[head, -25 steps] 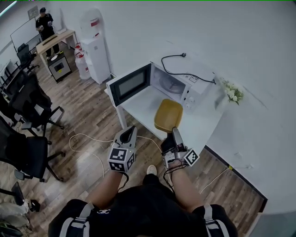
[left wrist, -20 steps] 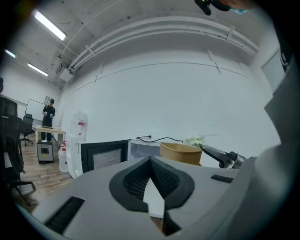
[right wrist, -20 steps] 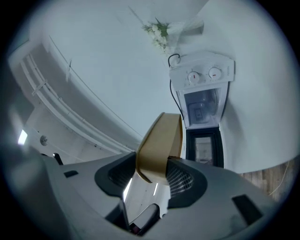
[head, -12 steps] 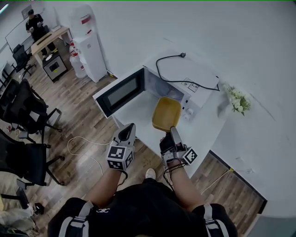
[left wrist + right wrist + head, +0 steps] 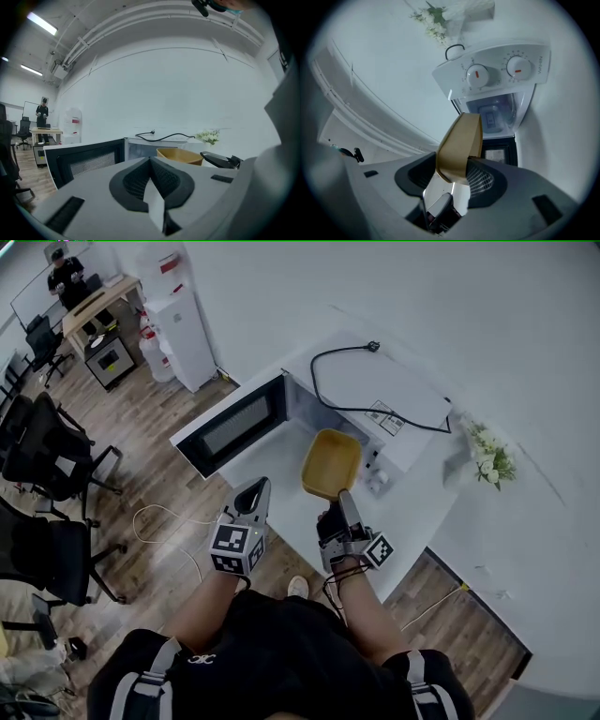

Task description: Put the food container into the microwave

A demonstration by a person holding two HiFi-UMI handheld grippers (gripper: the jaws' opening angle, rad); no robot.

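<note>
The yellow food container (image 5: 330, 463) hangs over the white table (image 5: 412, 512), just in front of the microwave's open cavity (image 5: 493, 114). My right gripper (image 5: 339, 512) is shut on its near rim, and in the right gripper view the container (image 5: 461, 143) stands edge-on between the jaws. The microwave (image 5: 375, 395) has its dark door (image 5: 230, 426) swung out to the left. My left gripper (image 5: 247, 506) is shut with nothing in it, held off the table's edge near the door (image 5: 84, 159). In the left gripper view the container (image 5: 180, 155) shows to the right.
A black power cord (image 5: 349, 407) lies on top of the microwave. White flowers (image 5: 492, 460) stand at the table's right end. Two knobs (image 5: 494, 71) sit on the control panel. Office chairs (image 5: 47, 446) and a water dispenser (image 5: 183, 329) stand at the left.
My right gripper has carried the container up and forward, closer to the microwave opening. The left gripper has stayed shut and moved along a little.
</note>
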